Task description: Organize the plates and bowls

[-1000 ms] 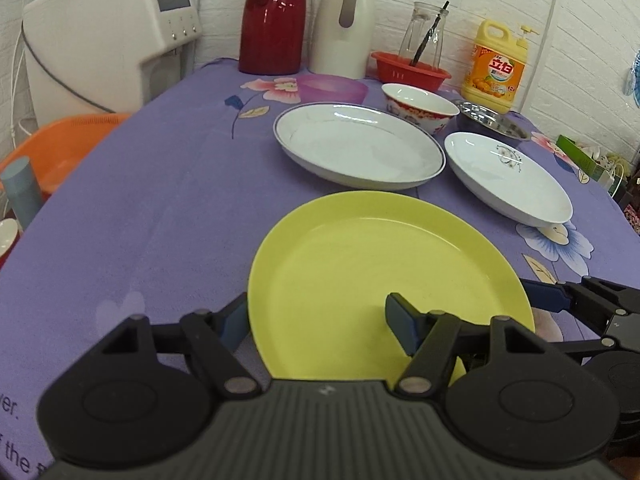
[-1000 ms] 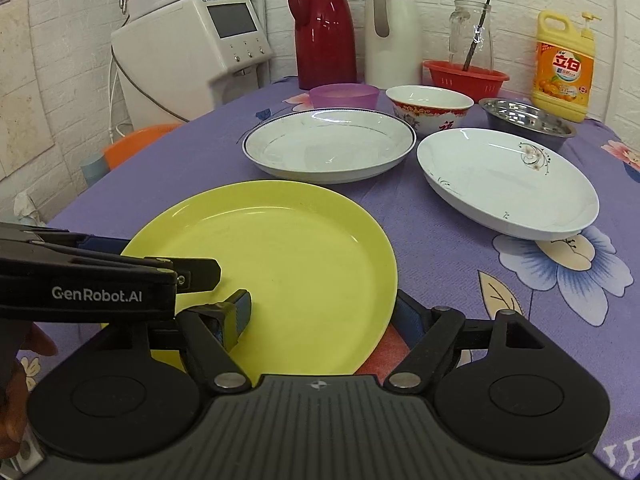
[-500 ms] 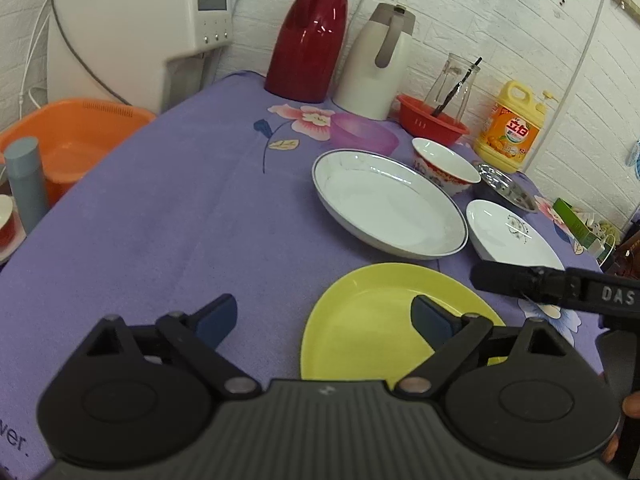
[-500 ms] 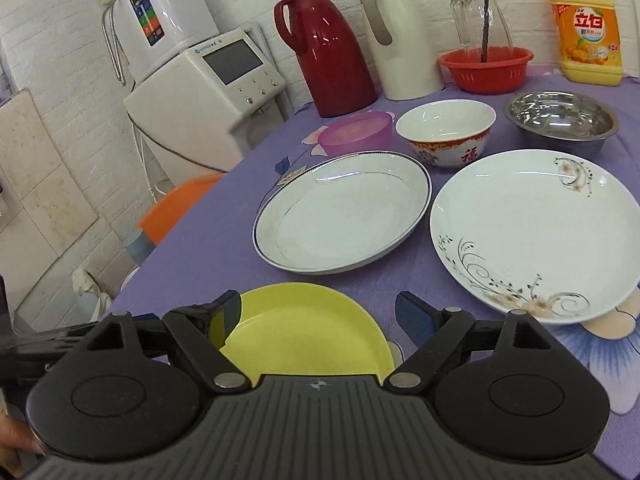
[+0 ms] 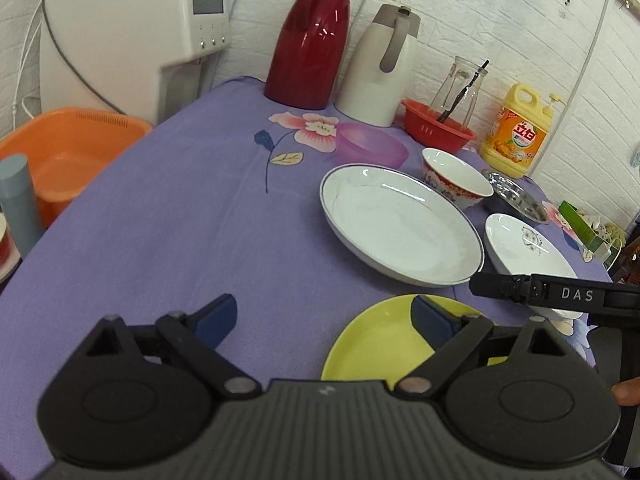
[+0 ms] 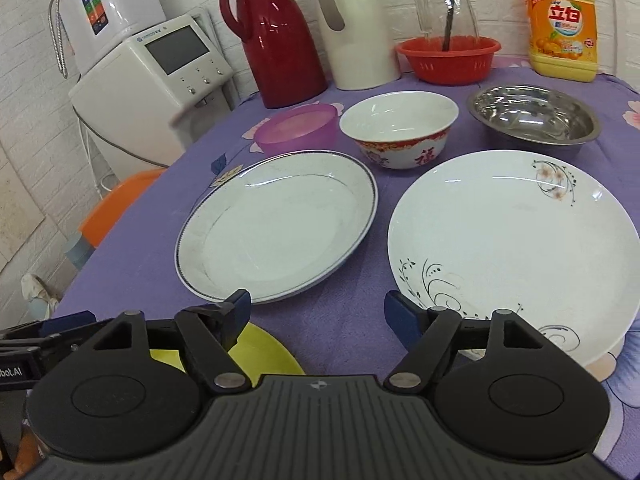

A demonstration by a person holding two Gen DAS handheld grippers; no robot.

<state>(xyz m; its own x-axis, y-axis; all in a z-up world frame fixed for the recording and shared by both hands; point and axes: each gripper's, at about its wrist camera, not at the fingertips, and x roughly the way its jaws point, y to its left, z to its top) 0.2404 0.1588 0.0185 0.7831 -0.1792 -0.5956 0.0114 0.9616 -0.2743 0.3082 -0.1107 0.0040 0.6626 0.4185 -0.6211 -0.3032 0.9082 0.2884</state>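
Observation:
A yellow plate [image 5: 384, 344] lies on the purple tablecloth near the front; in the right wrist view only part of it [image 6: 264, 352] shows under the left finger. Behind it lie a blue-rimmed white plate [image 5: 400, 224] [image 6: 276, 224] and a flower-patterned white plate [image 5: 528, 252] [image 6: 516, 240]. Further back stand a red-patterned bowl [image 5: 456, 176] [image 6: 400, 132], a purple bowl [image 5: 372, 144] [image 6: 298, 128] and a steel bowl [image 5: 516, 200] [image 6: 534, 116]. My left gripper [image 5: 324, 316] is open and empty above the cloth. My right gripper [image 6: 318, 312] is open and empty above the table, between the two white plates.
At the back stand a red thermos [image 5: 310, 36], a white thermos [image 5: 380, 64], a red basket with a glass jug [image 5: 438, 128] and a yellow detergent bottle [image 5: 516, 132]. A water dispenser [image 5: 136, 32] and an orange basin [image 5: 64, 152] are off the table's left edge.
Both grippers have lifted up and away from the yellow plate, which stays on the cloth. The left view has swung left; the right gripper has moved forward toward the white plates.

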